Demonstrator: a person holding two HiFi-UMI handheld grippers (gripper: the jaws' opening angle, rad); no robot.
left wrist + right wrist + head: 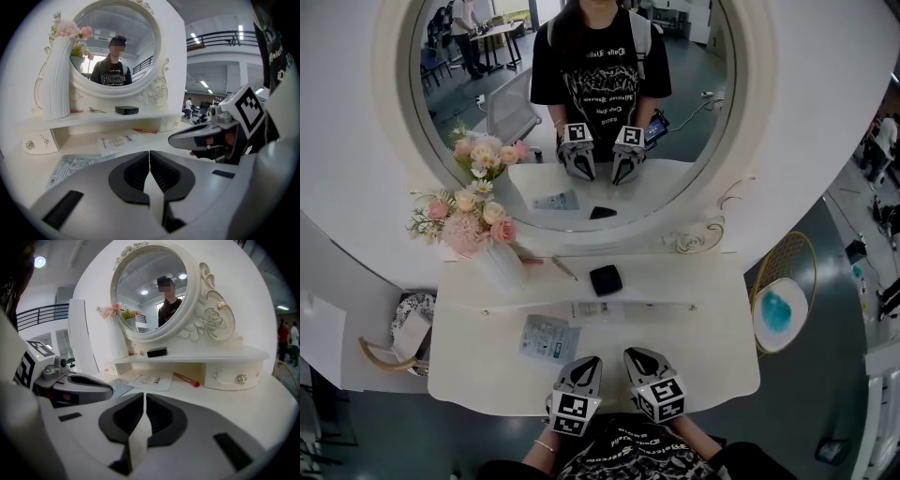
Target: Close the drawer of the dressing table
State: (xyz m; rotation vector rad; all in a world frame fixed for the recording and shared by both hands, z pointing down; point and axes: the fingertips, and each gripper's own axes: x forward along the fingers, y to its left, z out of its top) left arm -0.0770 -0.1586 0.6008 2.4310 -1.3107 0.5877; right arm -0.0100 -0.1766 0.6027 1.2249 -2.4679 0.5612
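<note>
Holding both tongs side by side over the near edge of the dressing table, you have the left gripper and the right gripper just beside each other, tips aimed toward the round mirror. Left jaws: pressed together, dark pads meeting, nothing between them. Right jaws: the same, closed on nothing.

Look far right under the raised shelf. That is the small drawer with its crystal knob, and its front looks flush with the unit, well apart from both tongs. A matching little drawer front sits at the far left end.

On the shelf, the white vase of pink flowers stands at the left, and a flat black box lies nearer the middle. Below it, on the tabletop, a red pen lies just left of the right drawer. A folded leaflet lies left of centre, just beyond your left tips. The mirror shows you, the person, and both tongs reflected back.
</note>
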